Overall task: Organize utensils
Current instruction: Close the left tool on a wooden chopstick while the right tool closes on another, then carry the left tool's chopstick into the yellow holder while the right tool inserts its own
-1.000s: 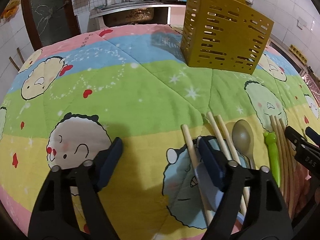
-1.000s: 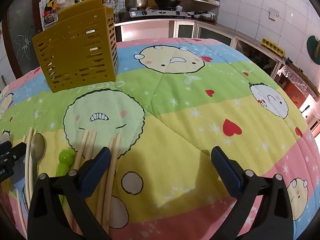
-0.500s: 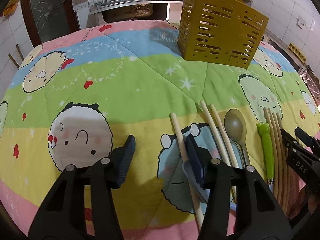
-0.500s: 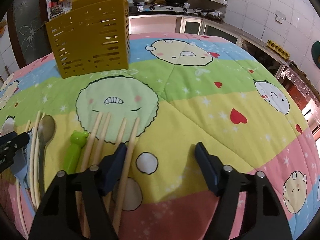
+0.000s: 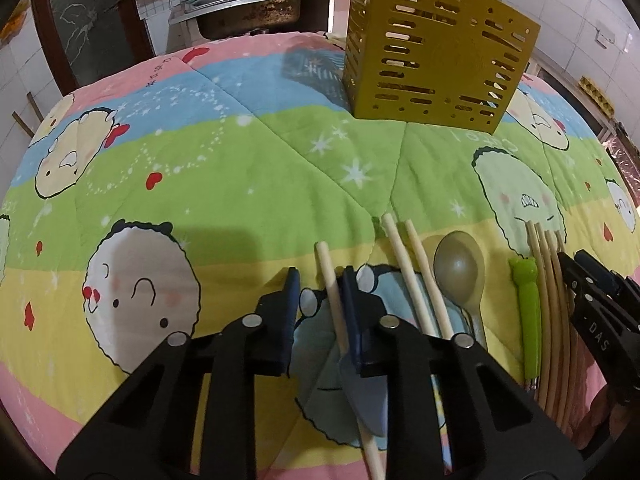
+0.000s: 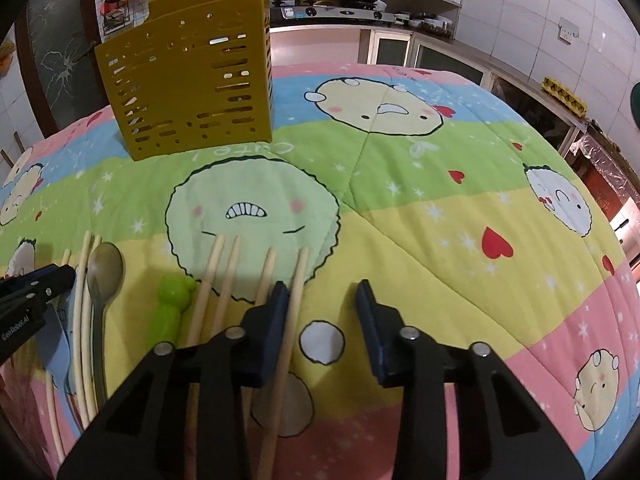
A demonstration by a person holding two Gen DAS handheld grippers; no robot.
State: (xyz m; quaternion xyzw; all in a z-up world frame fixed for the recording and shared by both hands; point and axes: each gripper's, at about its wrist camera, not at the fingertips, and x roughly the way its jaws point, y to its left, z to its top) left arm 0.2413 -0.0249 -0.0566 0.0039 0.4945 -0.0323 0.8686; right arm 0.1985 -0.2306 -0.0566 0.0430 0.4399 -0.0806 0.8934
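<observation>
Both grippers narrowed since earlier: left gripper (image 5: pixel 320 280) brackets pale chopstick (image 5: pixel 334 296), right gripper (image 6: pixel 320 292) half-open beside chopstick (image 6: pixel 294 296). Yellow holder (image 6: pixel 188 80) stands behind on cartoon quilt (image 6: pixel 420 240); kitchen stove (image 6: pixel 332 10) beyond.

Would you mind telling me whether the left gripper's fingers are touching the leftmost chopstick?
Cannot tell. In the left wrist view the leftmost chopstick lies between the left gripper's fingers, close against the right-hand one, but contact isn't plain.
</observation>
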